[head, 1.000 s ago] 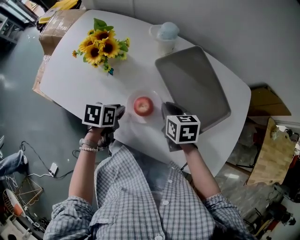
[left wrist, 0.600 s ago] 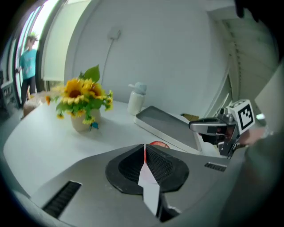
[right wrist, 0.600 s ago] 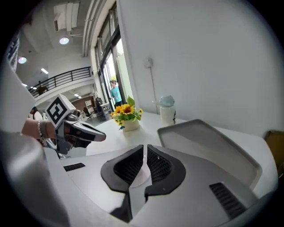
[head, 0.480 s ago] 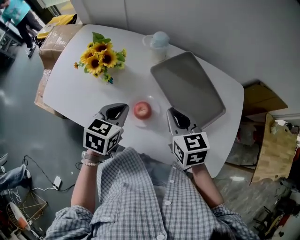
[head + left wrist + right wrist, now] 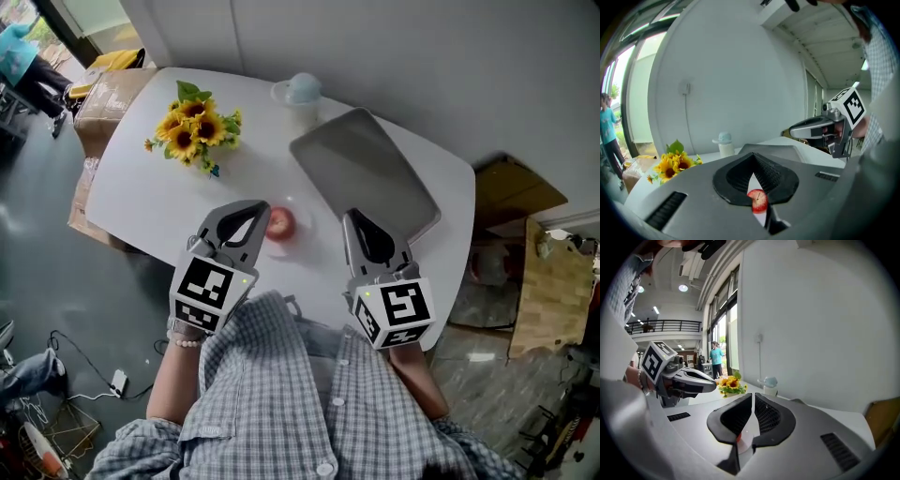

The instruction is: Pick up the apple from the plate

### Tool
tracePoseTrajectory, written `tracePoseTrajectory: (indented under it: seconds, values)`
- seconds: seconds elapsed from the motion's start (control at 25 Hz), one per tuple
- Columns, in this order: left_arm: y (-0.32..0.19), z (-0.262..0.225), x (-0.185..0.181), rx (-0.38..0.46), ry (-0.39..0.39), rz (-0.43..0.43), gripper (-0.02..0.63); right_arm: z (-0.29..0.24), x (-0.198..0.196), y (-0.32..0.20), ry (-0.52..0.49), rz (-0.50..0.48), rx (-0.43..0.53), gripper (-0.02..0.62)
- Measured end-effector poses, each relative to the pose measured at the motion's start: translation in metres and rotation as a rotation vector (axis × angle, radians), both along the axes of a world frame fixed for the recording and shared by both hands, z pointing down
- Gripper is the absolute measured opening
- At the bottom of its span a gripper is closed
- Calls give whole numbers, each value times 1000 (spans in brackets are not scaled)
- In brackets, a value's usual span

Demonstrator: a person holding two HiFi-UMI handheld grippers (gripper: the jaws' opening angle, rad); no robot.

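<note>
A red apple (image 5: 278, 222) lies on a clear glass plate (image 5: 302, 214) near the front edge of the white table (image 5: 141, 178). My left gripper (image 5: 262, 206) hovers just left of the apple, with its tips close beside it and its jaws shut on nothing. In the left gripper view the apple (image 5: 759, 200) shows through the slit below the left gripper's (image 5: 752, 161) meeting tips. My right gripper (image 5: 352, 217) is to the right of the plate, a short way off, also shut and empty. The right gripper view shows only a red sliver of the apple (image 5: 738, 438) under the right gripper (image 5: 753, 397).
A grey tray (image 5: 361, 173) lies at the back right of the table. A bunch of sunflowers (image 5: 192, 131) sits at the back left, and a lidded white cup (image 5: 300, 94) stands at the back. Cardboard boxes (image 5: 103, 84) are beyond the left edge. A person (image 5: 716, 359) stands far off.
Both grippers have tilted up and drawn back toward my body, jaws now pointing forward over the table. The apple has stayed on its plate.
</note>
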State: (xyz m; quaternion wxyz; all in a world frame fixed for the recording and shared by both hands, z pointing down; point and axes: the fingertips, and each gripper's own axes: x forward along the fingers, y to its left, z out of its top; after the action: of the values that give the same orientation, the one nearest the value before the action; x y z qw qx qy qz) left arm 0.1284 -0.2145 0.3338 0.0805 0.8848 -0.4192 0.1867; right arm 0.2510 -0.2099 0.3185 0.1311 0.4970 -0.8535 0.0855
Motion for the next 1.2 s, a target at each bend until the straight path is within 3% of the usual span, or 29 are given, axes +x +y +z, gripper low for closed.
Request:
tracePoseTrajectory:
  seconds: [0.52,1.2]
  values:
    - [5,-16,36,50,23,97,11,-13,0,6,-19,5,33,34]
    - [12,-14,40,41,35,102,11,-5,1,14,-12,4,16,32]
